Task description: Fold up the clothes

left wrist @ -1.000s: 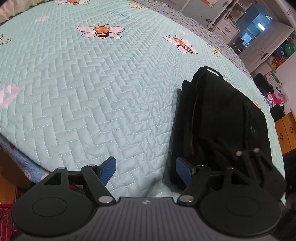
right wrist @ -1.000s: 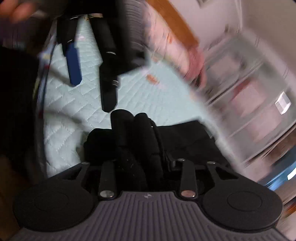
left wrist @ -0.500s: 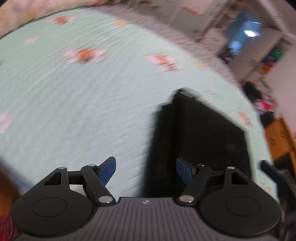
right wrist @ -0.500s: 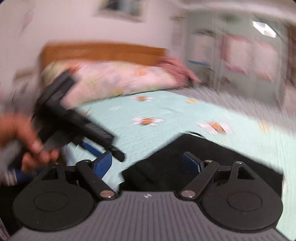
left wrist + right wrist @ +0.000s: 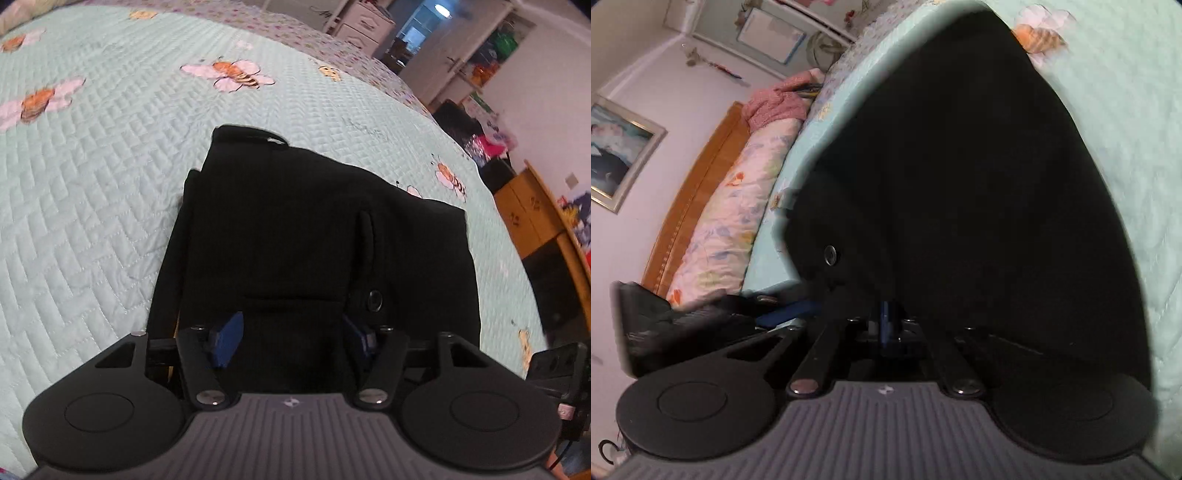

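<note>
Folded black trousers (image 5: 317, 229) fill mid-frame on the bee-print quilt (image 5: 92, 177). Left gripper (image 5: 291, 338) gapes wide over their near edge; right gripper (image 5: 888, 325) is pinched together on the dark cloth.

right gripper (image 5: 891, 326) reclosed on black garment (image 5: 979, 206)

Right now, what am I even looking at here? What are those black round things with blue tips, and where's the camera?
No robot: a person holds a hand tool with two fingers in each hand, and a wide-angle camera on each tool looks forward along them. The black discs at the bottom are part of the tool.

The left tool's view shows the left gripper open, its blue pads on either side of a black garment, already partly folded, lying on a mint quilt with bees.

The right tool's view is tilted. The right gripper has its blue pads closed together at the near edge of the garment; whether cloth is pinched is too dark to tell.
</note>
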`<state>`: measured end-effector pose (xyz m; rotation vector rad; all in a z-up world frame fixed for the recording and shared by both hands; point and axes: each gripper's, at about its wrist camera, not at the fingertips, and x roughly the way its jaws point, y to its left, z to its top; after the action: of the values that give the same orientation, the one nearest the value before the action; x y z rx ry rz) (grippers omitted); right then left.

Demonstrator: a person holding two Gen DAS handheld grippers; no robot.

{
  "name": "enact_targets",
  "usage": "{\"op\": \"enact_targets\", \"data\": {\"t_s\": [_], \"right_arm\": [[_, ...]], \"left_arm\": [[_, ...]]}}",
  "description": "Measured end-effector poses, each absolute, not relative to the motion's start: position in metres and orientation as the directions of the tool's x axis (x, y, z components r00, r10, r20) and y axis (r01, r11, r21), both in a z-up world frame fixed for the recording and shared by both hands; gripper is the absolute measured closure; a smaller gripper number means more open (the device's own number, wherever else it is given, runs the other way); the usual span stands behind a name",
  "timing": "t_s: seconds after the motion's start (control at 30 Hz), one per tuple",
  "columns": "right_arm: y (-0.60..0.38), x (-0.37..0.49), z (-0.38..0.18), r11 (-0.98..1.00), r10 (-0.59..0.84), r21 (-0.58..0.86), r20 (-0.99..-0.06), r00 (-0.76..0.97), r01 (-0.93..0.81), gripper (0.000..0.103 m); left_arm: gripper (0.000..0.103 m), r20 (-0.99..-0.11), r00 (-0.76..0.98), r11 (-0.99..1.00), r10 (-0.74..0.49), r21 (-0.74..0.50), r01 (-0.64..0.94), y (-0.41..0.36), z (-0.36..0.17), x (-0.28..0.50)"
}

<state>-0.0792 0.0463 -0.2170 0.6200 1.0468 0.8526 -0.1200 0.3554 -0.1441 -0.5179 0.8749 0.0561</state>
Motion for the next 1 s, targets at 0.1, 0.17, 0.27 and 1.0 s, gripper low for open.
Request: {"op": "enact_targets", "data": {"t_s": [0.1,0.17,0.27,1.0], "right_arm": [[0.050,-0.076,-0.208,0.543,0.839,0.781,-0.490,0.237,-0.310,0.103],[0.050,-0.078,-0.196,0.545,0.838,0.779,-0.494,0.233,-0.311,0.094],[0.048,-0.069,-0.166,0.500,0.864,0.791,-0.428,0.265,-0.352,0.094],[0.055,0.073,-0.217,0.523,0.806,0.845,-0.446,0.390,-0.113,0.102]], "left_arm": [[0.042,-0.761,0.635,0.882,-0.133,-0.384,-0.275,0.360,-0.142,-0.123],[0.042,-0.768,0.627,0.883,-0.130,-0.377,-0.279,0.365,-0.140,-0.124],[0.041,-0.786,0.611,0.888,-0.094,-0.343,-0.306,0.363,-0.117,-0.124],[0.004,-0.769,0.640,0.822,0.012,-0.356,-0.444,0.405,-0.158,-0.022]]}}
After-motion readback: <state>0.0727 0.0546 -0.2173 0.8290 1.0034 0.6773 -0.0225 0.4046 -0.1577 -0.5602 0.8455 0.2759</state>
